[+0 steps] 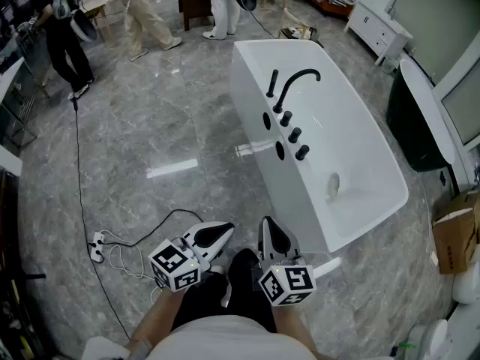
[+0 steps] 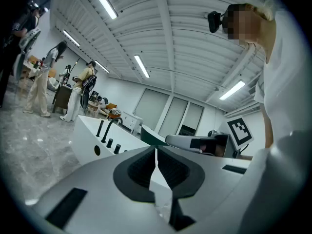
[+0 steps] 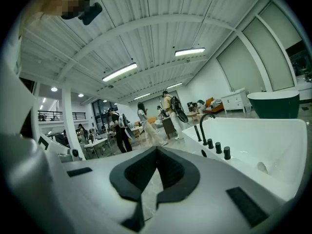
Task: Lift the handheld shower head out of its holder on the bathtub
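Since both grippers hang at six o'clock, nothing of the lift has begun. The white bathtub (image 1: pixel 251 96) fills one to three o'clock. The left gripper (image 1: pixel 225 229) and right gripper (image 1: pixel 267 223) are well apart from it, jaws pressed together on nothing. The handheld shower head (image 1: pixel 273 83) stands upright in its holder (image 1: pixel 271 94) on the rim, toward twelve o'clock.

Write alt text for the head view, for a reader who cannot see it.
The left gripper and right gripper, both shut and empty, point from the picture's bottom edge toward a white bathtub on a grey stone floor. A black tap and shower head stand on the tub's rim; people stand far behind.
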